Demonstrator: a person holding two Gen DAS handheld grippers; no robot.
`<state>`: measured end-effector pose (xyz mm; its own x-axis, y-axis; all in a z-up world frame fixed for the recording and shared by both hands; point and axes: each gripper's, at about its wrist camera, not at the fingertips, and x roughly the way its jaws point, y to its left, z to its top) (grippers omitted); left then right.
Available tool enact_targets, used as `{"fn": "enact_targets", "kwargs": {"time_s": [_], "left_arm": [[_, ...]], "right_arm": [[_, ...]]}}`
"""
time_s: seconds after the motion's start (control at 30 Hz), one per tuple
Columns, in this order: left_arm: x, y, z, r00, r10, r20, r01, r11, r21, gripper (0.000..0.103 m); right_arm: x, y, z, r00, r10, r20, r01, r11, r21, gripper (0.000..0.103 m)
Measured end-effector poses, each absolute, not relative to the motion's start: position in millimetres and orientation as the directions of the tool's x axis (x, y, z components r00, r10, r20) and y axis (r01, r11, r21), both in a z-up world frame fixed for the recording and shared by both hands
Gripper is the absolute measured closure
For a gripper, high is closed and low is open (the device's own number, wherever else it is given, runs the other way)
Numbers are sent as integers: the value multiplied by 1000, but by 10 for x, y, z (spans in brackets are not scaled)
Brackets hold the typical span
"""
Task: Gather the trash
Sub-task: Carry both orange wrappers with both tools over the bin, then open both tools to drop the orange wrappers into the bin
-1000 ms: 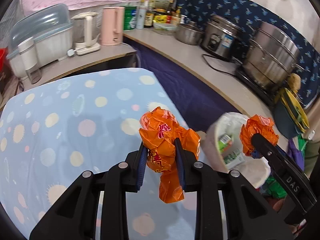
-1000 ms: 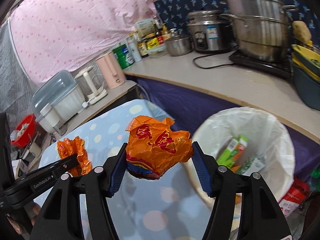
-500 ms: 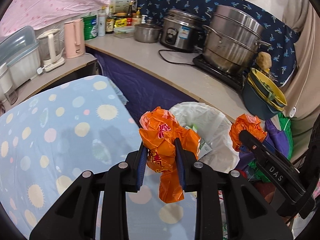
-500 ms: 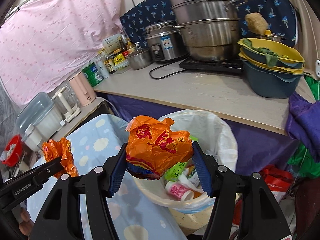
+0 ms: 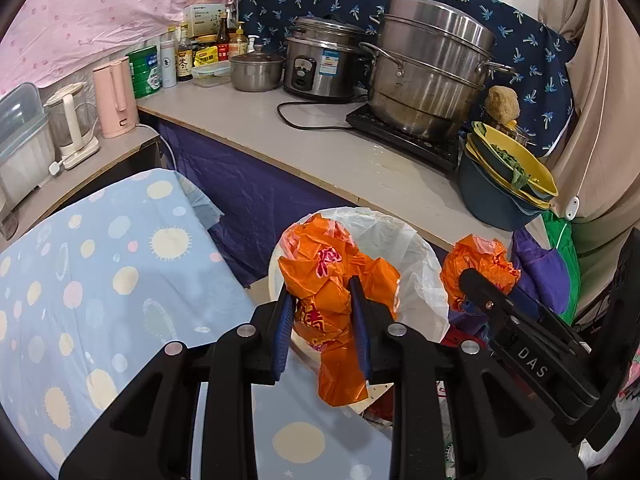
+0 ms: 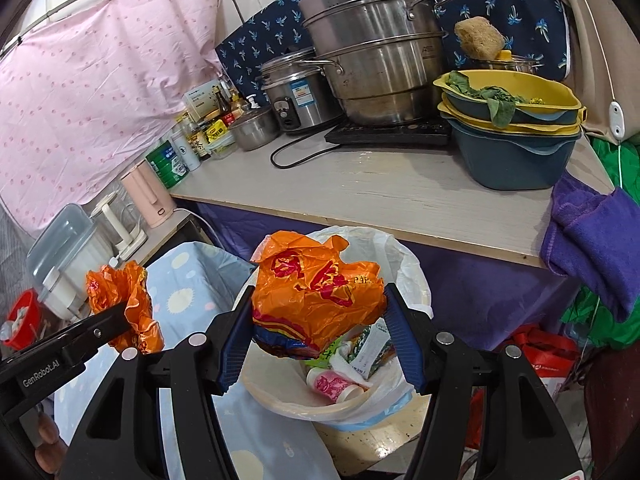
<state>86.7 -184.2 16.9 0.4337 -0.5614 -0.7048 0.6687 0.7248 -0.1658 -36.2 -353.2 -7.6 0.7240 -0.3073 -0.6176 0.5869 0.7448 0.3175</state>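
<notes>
Two grippers, two crumpled orange plastic bags, one trash bin. The left gripper (image 5: 322,328) is clamped on the narrower orange bag (image 5: 334,304); blue pads squeeze its middle. This bag's long axis runs 12 to 6 in the left wrist view, puffed top toward 12, loose tail hanging toward 6 below the pads. The right gripper (image 6: 318,328) grips the wider orange bag (image 6: 316,296) with red print, jaws set broad, pads pressing on both sides. Its long axis runs 9 to 3, across the jaws.

The white-lined trash bin (image 6: 280,396) sits right behind the wider bag in the right wrist view, trash visible inside at 5 o'clock of the bag. In the left view the bin (image 5: 416,276) shows behind the narrower bag, and the right gripper's bag is at 3 o'clock. One blue polka-dot cloth (image 5: 100,280) at 9 o'clock. On the counter (image 5: 320,148) at 12: one stacked steamer pot (image 5: 428,68), one rice cooker (image 5: 320,60), one pink kettle (image 5: 114,98).
</notes>
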Motion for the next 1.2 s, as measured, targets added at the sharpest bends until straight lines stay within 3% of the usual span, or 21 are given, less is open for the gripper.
{"fn": "enact_targets", "kwargs": {"time_s": [1.1, 1.17, 1.2], "left_arm": [[1091, -2399, -84, 437, -536, -723, 680, 723, -125, 75], [1098, -2400, -91, 442, -533, -722, 676, 727, -123, 69], [1103, -2401, -93, 444, -530, -722, 673, 730, -121, 61]], "right_arm": [[6, -3803, -264, 693, -311, -650, 604, 743, 288, 39], [22, -3808, -267, 690, -315, -651, 606, 744, 282, 38], [35, -3814, -268, 689, -317, -652, 607, 744, 280, 36]]}}
